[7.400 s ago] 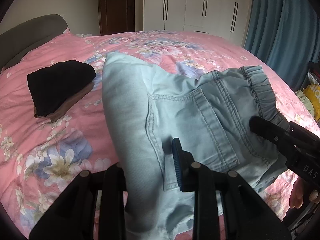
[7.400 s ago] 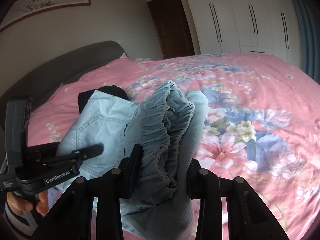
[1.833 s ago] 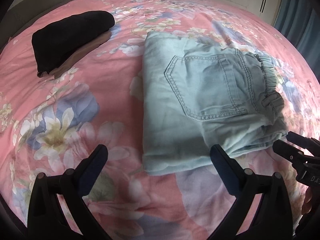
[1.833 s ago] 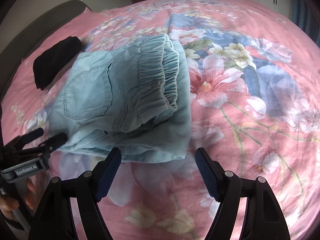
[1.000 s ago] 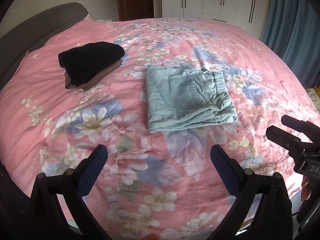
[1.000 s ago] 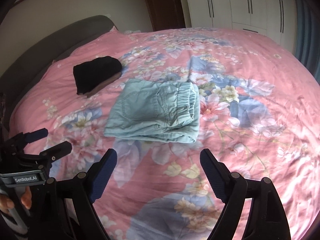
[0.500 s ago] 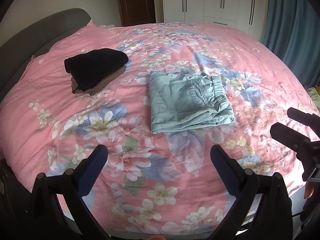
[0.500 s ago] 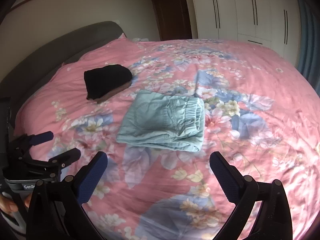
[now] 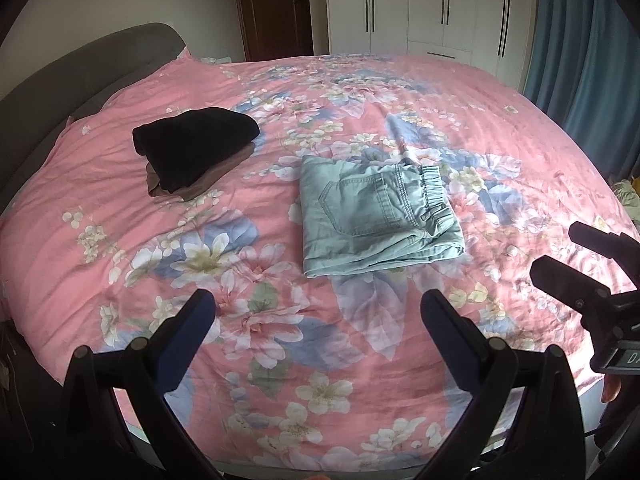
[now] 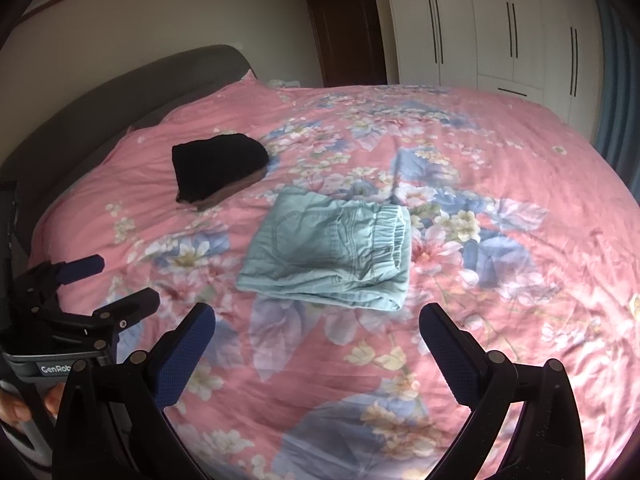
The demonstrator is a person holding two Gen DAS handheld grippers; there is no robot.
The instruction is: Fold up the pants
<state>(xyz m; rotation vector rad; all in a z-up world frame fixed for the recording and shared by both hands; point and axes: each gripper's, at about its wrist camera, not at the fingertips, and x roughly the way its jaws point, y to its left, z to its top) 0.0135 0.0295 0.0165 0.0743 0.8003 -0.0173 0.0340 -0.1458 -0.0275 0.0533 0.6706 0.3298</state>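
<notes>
Pink floral bedding (image 9: 120, 216) fills both views, with a white wardrobe (image 9: 420, 4) along the top of the frame. Your pants (image 9: 376, 220) lie folded into a flat, squarish packet at the centre of the left view, pocket up, waistband along its right edge. To me the fold looks finished.

Both tools are empty and spread wide. Your left gripper (image 9: 318, 320) frames bare bedding at the bottom of its view, and the right gripper (image 10: 316, 332) does the same in its own; neither touches cloth.

If you go back in to tidy, the packet lies straight ahead of both tools, well apart from them, toward the middle of each frame. Its folded near edge runs across the picture, left to right (slightly tilted in the right view). Neither hand is clearly nearer, though the waistband side faces your right tool.

Upper left of the pants, apart from them, sits a dark pile (image 9: 196, 144) of other clothes.
</notes>
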